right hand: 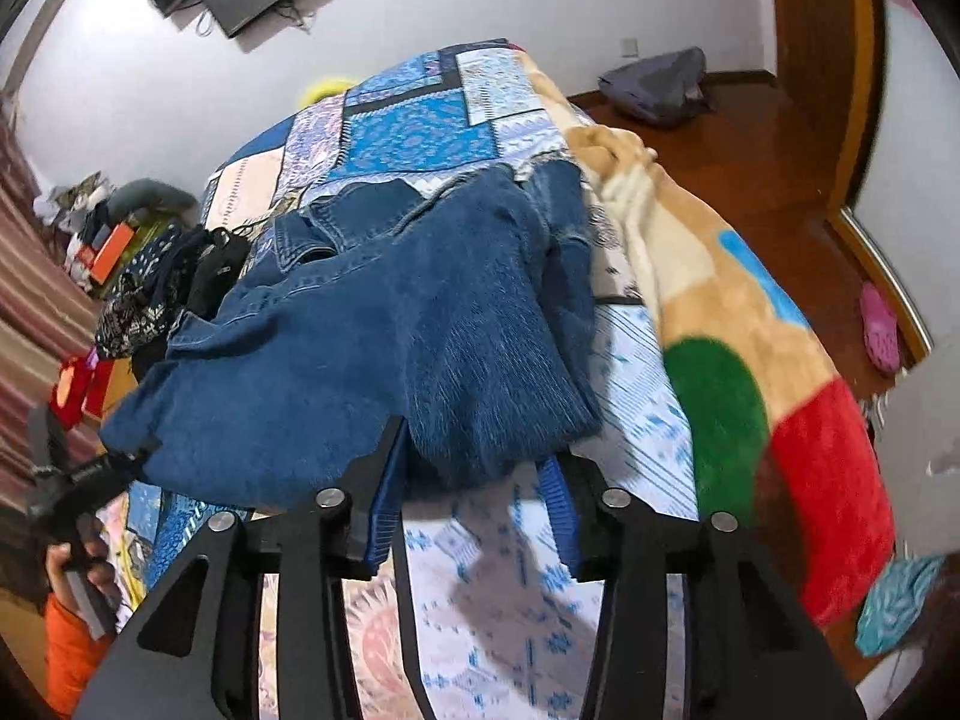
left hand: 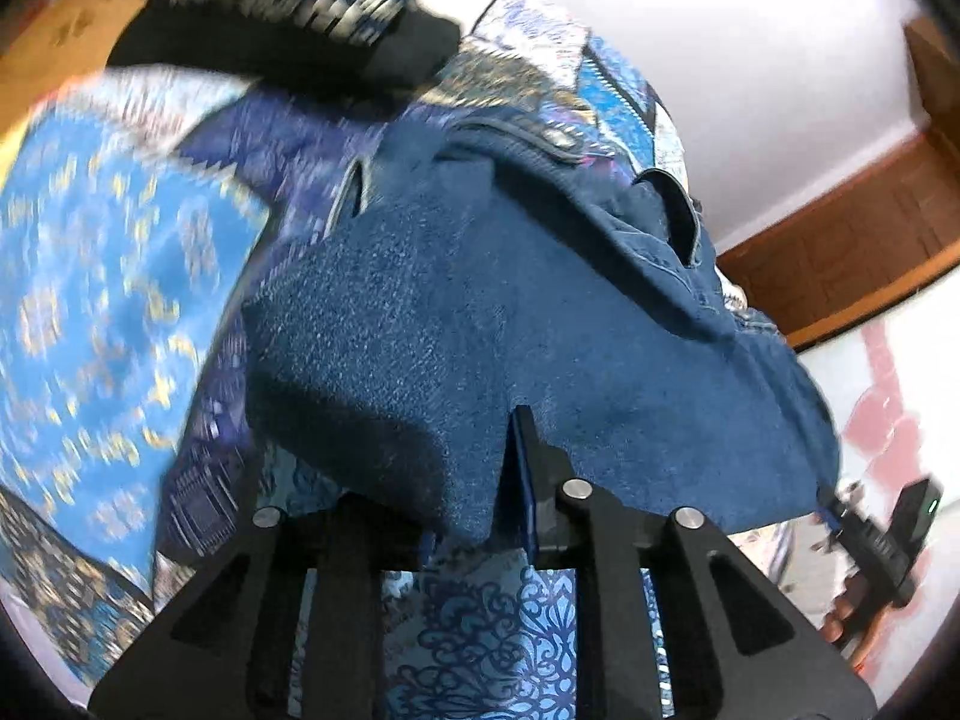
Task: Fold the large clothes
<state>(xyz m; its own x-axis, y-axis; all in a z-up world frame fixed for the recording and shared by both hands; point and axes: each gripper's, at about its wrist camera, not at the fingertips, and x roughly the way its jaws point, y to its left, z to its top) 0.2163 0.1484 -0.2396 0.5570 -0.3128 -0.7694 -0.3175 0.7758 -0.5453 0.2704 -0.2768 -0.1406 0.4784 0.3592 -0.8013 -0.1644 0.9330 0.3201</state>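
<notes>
A blue denim jacket (right hand: pixel 336 324) with a fuzzy blue lining lies bunched on the bed, its near hem lifted. My right gripper (right hand: pixel 477 450) is shut on a thick fold of that hem, which fills the gap between the blue pads. In the left wrist view the jacket (left hand: pixel 480 312) drapes over my left gripper (left hand: pixel 486 438), which is shut on the lining; one finger is hidden under the cloth. Each gripper also shows in the other's view at a hem corner: the left gripper (right hand: pixel 114 465) and the right gripper (left hand: pixel 831 501), each held by a hand.
A blue patchwork bedspread (right hand: pixel 420 120) covers the bed. A plush tan blanket (right hand: pixel 720 312) with green and red patches lies along its right side. Dark patterned clothes (right hand: pixel 156 276) are heaped at the left. A grey bag (right hand: pixel 654 84) and a pink slipper (right hand: pixel 879 327) lie on the wooden floor.
</notes>
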